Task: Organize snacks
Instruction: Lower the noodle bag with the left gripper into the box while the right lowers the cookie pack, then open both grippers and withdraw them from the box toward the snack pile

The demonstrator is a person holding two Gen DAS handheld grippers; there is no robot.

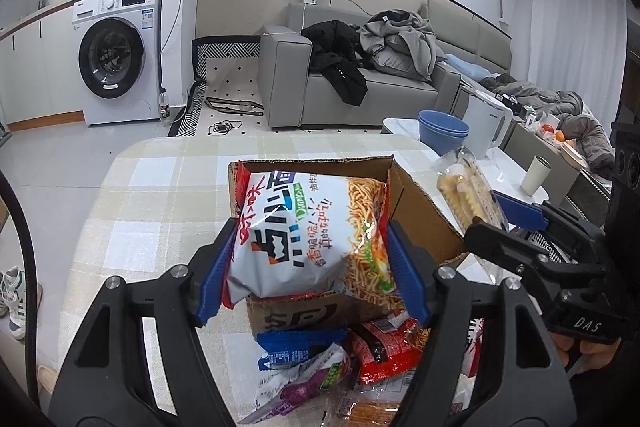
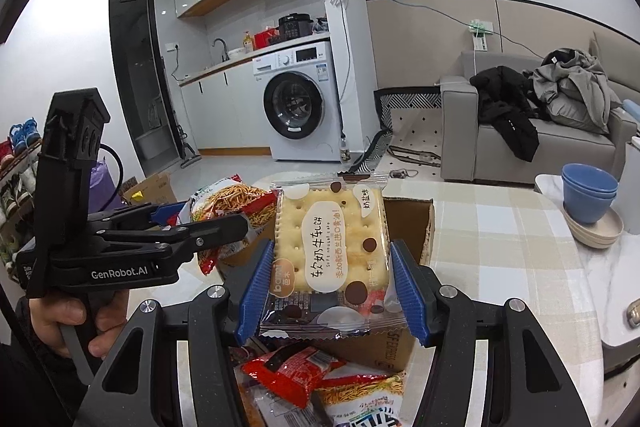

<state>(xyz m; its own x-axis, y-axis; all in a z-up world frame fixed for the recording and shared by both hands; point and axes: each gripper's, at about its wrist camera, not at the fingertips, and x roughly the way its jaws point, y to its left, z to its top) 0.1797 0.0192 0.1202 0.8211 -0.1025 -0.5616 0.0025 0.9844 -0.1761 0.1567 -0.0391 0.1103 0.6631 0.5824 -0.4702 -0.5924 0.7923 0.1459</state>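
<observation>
My left gripper (image 1: 310, 267) is shut on a white and red noodle snack bag (image 1: 312, 231) and holds it over the open cardboard box (image 1: 420, 211) on the checked table. My right gripper (image 2: 330, 287) is shut on a clear pack of cream crackers (image 2: 328, 247), held above the same box (image 2: 412, 223). The right gripper and its crackers (image 1: 468, 195) show at the right of the left wrist view. The left gripper and its bag (image 2: 228, 203) show at the left of the right wrist view. Several loose snack packs (image 1: 340, 359) lie on the table in front of the box.
Blue bowls (image 1: 442, 133), a white kettle (image 1: 486, 121) and a cup (image 1: 536, 175) stand on a marble table to the right. A grey sofa with clothes (image 1: 360, 75) and a washing machine (image 1: 116, 55) are beyond the table's far edge.
</observation>
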